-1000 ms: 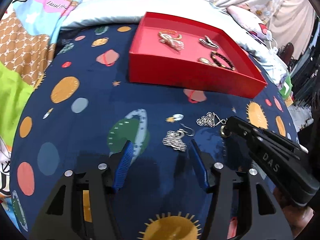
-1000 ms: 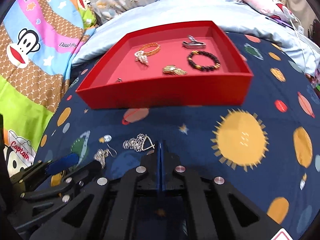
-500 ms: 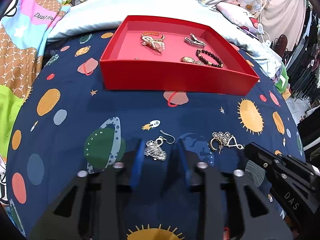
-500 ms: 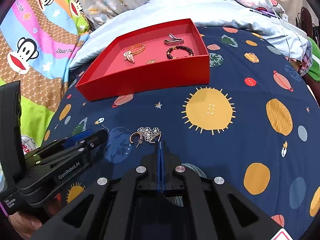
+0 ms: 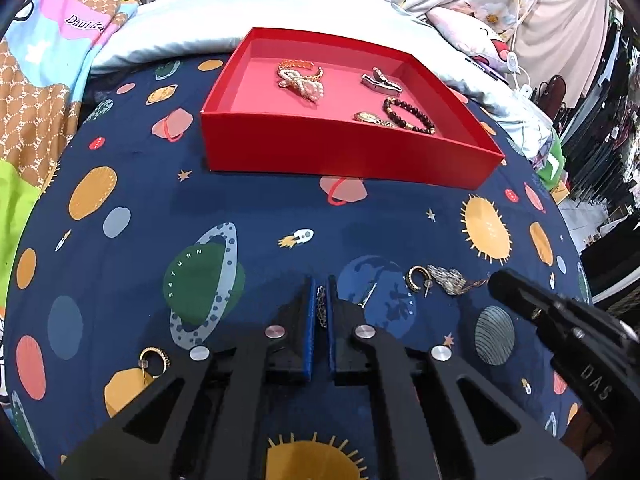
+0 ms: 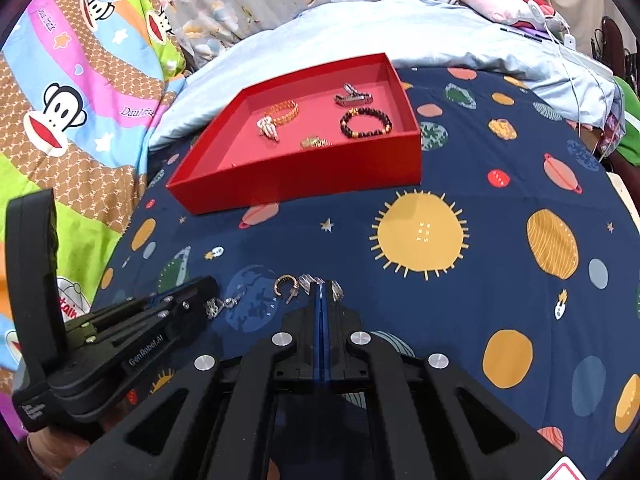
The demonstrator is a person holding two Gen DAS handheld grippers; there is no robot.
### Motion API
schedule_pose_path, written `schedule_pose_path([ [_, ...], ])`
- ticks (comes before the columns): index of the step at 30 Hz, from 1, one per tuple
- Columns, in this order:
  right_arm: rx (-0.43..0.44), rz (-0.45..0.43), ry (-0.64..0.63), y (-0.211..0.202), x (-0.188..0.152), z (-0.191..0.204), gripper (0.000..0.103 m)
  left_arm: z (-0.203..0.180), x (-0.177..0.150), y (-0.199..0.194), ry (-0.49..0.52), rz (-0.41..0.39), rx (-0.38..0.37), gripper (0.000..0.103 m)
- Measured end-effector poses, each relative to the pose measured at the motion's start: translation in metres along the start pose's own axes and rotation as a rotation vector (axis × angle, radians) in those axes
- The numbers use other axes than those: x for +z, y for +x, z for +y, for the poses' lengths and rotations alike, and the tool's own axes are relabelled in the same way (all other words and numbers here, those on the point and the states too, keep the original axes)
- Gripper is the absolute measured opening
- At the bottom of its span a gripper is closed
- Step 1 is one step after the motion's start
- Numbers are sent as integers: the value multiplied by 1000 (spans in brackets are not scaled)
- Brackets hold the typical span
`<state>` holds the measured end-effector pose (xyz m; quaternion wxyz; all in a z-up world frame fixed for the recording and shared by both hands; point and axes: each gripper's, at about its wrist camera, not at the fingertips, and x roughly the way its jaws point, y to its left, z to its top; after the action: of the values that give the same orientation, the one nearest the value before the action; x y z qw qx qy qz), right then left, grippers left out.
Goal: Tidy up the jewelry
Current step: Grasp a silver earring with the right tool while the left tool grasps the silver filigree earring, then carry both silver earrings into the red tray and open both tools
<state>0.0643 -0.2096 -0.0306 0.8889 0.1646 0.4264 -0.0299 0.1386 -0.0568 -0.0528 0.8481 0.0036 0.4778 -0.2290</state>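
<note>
A red tray (image 5: 344, 156) (image 6: 304, 176) sits at the far side of the space-print cloth and holds several pieces of jewelry. My left gripper (image 5: 320, 292) is shut on a silver dangling earring (image 5: 321, 307), which shows between its blue pads. It also shows in the right wrist view (image 6: 218, 306). My right gripper (image 6: 321, 292) is shut on a silver flower earring (image 6: 316, 280), which also shows in the left wrist view (image 5: 448, 280). A gold hoop earring (image 5: 416, 278) (image 6: 286, 285) lies on the cloth between the two grippers.
Another gold hoop earring (image 5: 154, 360) lies on the cloth at the lower left of the left wrist view. A light blue pillow (image 5: 256, 12) lies behind the tray. Cartoon-print bedding (image 6: 80, 80) rises at the left.
My left gripper has closed on the silver dangling earring. Both grippers have pulled back from the tray. My right gripper has stayed shut on the flower earring.
</note>
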Motion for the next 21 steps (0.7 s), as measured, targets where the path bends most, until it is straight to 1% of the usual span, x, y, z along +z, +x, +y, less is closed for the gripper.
schedule_pose_path([
  [9, 3, -19, 0, -10, 1, 0, 0, 1, -5, -8, 1, -3, -11, 3],
  [21, 28, -78, -11, -36, 11, 4, 0, -6, 6, -43, 16, -71, -42, 3],
])
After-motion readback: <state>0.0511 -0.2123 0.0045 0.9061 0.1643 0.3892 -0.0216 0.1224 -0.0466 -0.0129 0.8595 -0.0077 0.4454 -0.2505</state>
